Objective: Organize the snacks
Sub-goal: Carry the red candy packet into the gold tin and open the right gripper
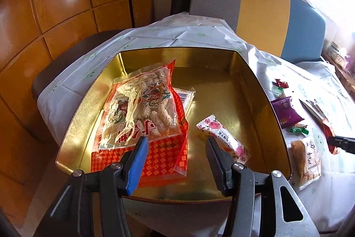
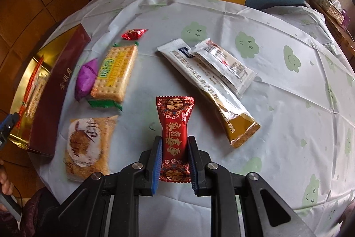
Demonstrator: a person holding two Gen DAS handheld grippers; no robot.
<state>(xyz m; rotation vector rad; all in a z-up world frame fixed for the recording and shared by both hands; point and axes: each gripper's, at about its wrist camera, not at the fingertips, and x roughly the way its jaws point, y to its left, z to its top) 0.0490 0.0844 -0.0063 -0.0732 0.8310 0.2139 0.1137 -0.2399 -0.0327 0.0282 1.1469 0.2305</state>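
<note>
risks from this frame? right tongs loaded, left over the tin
1. The right tongs pinch the red candy pack near its lower end, so most of the pack sticks out past the pads; it may swing or slip in transit.
2. The left tongs hang open inside the gold tin, close to the floral bar; a sideways move could drag it.
3. Both tongs meeting at the tin could collide.
</note>
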